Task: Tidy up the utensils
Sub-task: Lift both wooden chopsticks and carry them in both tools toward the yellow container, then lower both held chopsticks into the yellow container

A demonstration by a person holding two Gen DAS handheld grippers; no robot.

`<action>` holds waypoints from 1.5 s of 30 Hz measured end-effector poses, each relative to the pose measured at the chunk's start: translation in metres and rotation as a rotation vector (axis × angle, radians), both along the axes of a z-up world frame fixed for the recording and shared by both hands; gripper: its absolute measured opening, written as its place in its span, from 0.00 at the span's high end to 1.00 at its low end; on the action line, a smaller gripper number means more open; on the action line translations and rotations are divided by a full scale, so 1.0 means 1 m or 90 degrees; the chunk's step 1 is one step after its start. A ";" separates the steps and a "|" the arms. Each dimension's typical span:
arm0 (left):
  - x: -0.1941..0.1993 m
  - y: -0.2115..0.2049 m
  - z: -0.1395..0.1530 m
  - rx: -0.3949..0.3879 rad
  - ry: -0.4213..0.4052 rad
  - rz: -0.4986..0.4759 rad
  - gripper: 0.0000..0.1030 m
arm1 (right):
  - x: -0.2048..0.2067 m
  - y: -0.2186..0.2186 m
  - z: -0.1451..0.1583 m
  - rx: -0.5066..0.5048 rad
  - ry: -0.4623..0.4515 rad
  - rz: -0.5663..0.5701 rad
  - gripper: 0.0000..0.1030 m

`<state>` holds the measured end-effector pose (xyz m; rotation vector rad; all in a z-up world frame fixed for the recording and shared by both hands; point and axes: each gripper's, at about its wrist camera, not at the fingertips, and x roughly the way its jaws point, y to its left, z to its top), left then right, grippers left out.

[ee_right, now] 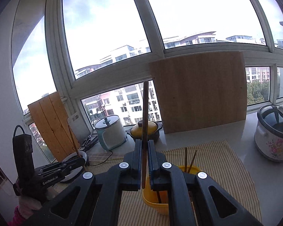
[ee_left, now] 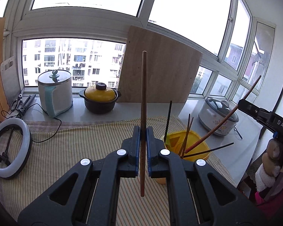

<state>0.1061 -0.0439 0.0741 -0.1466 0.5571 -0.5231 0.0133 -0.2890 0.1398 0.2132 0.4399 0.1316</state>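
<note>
Two tongs, one chopstick each. The left tongs are clamped on a brown chopstick that stands upright, its top against the wooden board and its lower end hanging free below the jaws over the striped cloth. The right tongs are closed on their own brown stick, nearly upright, with the bottom tip poking out just above the yellow holder.

Hard to make out: in the right wrist view the tongs' black frame covers most of the holder, so only two stick tops and a bit of rim show. The left view shows it better: the holder sits on the cloth just right of the left tongs, with a handful of dark and brown sticks fanned out of it. Can't count them exactly where they cross.

The right tongs also show at the right edge of the left view, cut off by the frame, gripping a long stick that slants down toward the holder. A gloved hand below is only partly visible. In the right view the left tongs sit low at left, level, stick upright.

Back on the sill: a kettle, a yellow-lidded pot and a floral cooker.
</note>
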 end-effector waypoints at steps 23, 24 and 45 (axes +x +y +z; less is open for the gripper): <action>0.042 -0.072 0.015 -0.045 -0.001 -0.041 0.96 | 0.004 -0.041 -0.031 -0.013 0.060 -0.052 0.97; 0.043 -0.074 0.014 -0.049 0.005 -0.044 0.96 | 0.004 -0.041 -0.032 -0.013 0.062 -0.052 0.97; 0.052 -0.101 -0.022 -0.016 0.049 -0.058 0.96 | 0.015 -0.035 -0.063 -0.017 0.113 -0.045 0.96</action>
